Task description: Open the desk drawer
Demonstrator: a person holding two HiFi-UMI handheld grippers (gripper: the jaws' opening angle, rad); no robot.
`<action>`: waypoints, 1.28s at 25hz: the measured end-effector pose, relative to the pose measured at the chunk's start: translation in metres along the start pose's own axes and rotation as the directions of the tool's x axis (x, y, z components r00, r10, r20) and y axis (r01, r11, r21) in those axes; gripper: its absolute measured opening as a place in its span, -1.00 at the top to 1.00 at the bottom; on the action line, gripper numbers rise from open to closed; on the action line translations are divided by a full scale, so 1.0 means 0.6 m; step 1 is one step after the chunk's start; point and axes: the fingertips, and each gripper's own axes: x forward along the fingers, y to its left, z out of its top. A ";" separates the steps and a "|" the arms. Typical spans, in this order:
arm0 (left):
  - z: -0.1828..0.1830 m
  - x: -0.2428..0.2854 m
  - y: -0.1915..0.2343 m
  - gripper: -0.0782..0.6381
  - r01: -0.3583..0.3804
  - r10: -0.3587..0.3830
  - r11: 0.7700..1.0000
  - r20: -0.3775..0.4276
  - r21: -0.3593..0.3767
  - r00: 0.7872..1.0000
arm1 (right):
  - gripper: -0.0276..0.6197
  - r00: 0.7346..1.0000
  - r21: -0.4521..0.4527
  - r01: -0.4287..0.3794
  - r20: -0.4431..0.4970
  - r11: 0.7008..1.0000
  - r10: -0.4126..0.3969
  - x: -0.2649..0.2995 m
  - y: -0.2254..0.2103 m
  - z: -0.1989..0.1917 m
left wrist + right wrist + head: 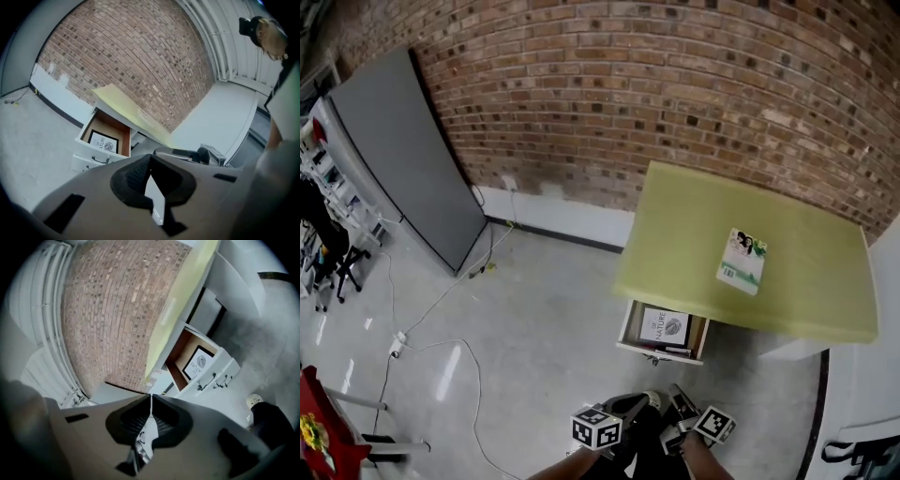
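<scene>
Brick wall (675, 84) and concrete floor (534, 309) are shown. Clenched on nothing, the left gripper (150, 158) and right gripper (151, 397) are held well apart from the desk drawer (664, 334), pulled out at the near left of the green desk (694, 234). Opening is judged done; only withdrawal is called for.

The left gripper (150, 158) and right gripper (151, 398) have grey shells, black ribbed pads (136, 174) and white cubes (596, 427) with black square markers; dark trousers (649, 456) at six o'clock.
</scene>
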 end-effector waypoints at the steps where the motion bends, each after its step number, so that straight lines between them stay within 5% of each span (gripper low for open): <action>1: 0.007 -0.008 -0.007 0.76 -0.003 0.003 1.000 0.009 0.014 1.000 | 0.85 1.000 -0.030 -0.019 -0.003 0.999 0.019 -0.005 0.020 0.003; 7: 0.051 -0.044 -0.046 0.76 -0.023 0.015 0.996 0.088 0.084 0.996 | 0.85 0.998 -0.298 -0.065 -0.032 0.953 0.058 -0.019 0.118 -0.009; 13: 0.062 -0.057 -0.100 0.76 -0.004 -0.015 0.973 0.081 0.230 0.997 | 0.85 0.999 -0.551 -0.012 0.037 0.834 0.039 -0.046 0.176 -0.010; 16: 0.062 -0.060 -0.106 0.76 0.007 -0.025 0.964 0.063 0.267 0.998 | 0.85 0.998 -0.574 0.027 0.056 0.819 0.007 -0.067 0.170 -0.024; 21: 0.054 -0.069 -0.107 0.76 0.009 -0.023 0.956 0.046 0.294 0.999 | 0.87 0.987 -0.643 0.130 0.016 0.755 -0.157 -0.096 0.117 -0.068; 32: 0.049 -0.078 -0.093 0.76 -0.011 -0.002 0.962 0.047 0.273 0.999 | 0.88 0.991 -0.673 0.045 -0.064 0.738 -0.119 -0.084 0.133 -0.095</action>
